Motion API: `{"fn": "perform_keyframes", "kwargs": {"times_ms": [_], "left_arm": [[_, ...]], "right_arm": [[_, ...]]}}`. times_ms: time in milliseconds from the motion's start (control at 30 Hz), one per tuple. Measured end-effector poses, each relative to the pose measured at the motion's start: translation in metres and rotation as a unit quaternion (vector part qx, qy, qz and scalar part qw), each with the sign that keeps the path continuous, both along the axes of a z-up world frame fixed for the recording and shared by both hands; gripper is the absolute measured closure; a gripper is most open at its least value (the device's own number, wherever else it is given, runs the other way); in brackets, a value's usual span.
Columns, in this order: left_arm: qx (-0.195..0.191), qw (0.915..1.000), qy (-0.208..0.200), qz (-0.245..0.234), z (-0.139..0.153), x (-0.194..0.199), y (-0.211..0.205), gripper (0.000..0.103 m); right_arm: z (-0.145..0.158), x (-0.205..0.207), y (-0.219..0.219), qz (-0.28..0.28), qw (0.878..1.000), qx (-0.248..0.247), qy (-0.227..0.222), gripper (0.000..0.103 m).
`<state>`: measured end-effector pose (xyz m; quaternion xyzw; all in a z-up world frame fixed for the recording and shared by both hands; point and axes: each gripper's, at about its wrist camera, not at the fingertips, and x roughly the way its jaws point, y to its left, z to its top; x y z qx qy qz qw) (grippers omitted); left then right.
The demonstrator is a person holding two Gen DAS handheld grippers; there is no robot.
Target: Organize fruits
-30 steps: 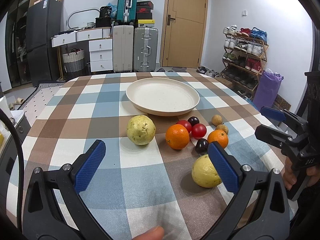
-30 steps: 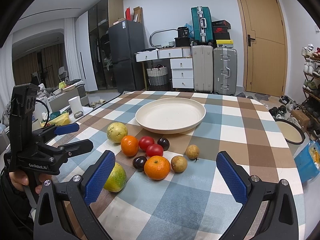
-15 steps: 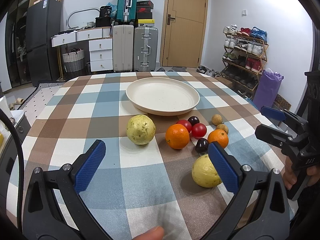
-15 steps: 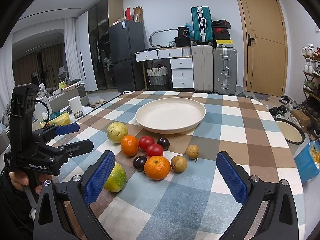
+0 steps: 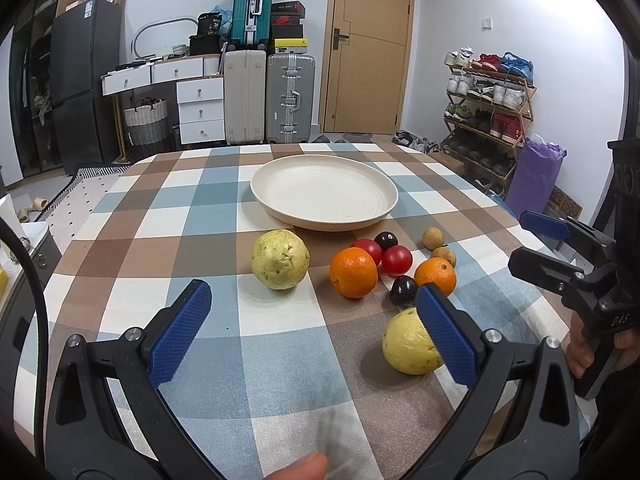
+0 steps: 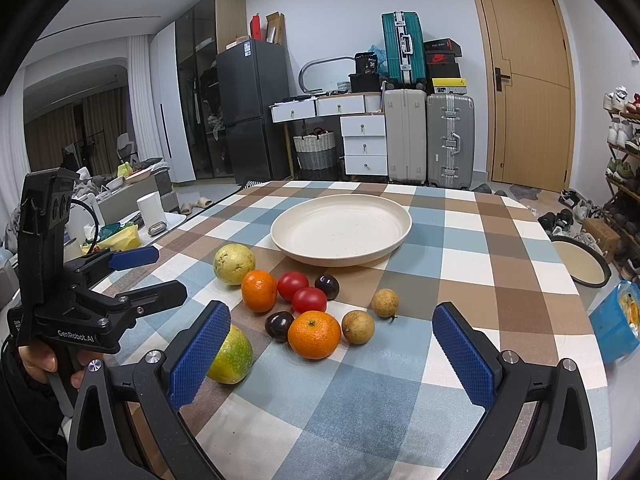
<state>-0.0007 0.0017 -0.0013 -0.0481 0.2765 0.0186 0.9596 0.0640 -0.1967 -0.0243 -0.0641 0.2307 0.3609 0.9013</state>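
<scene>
Round cream plate (image 5: 324, 200), shallow, speckled, smooth-glazed with a raised rim; lying flat at centre of the left wrist frame on the checked brown, blue and white tablecloth (image 5: 192, 216), holding nothing; showing again in the upper middle of the right wrist frame (image 6: 340, 232).

Fruit cluster sitting on the cloth just below the plate, none touching it; roundish pieces, so no long axis can be told. Large pale yellow-green guava with a pitted skin (image 5: 280, 265), left of the cluster; second yellow guava (image 5: 406, 346) at lower right, partly behind a blue finger pad. Two glossy oranges with dimpled peel: the larger orange (image 5: 353, 272) centre, the smaller orange (image 5: 435, 276) to its right. Two smooth red tomatoes (image 5: 397, 260) lying side by side; two dark purple plums (image 5: 402, 290), one above and one below the tomatoes; two small tan, matt longans (image 5: 433, 238) at the cluster's right edge.

Left gripper (image 5: 316, 336), black frame with blue cross-hatched pads, filling the bottom of its own frame; jaws spread wide, gripping nothing, hanging above the cloth. Right gripper (image 6: 330, 356), same build, jaws likewise wide apart and empty; the smaller orange, a plum and a longan showing between its pads.
</scene>
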Motion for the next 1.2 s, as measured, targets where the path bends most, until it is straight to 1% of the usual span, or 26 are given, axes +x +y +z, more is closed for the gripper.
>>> {"fn": "perform_keyframes", "kwargs": {"times_ms": [200,1200], "left_arm": [[0.002,1.0,-0.002,-0.001,-0.0036,0.0023,-0.0006,0.001],[0.005,1.0,-0.001,-0.002,-0.0037,0.0018,-0.0055,0.001]], "right_arm": [[-0.0024,0.0004,0.0004,0.003,1.0,-0.001,-0.001,0.0],[-0.0035,-0.0011,0.0006,0.007,1.0,0.0,0.003,0.0]]}}
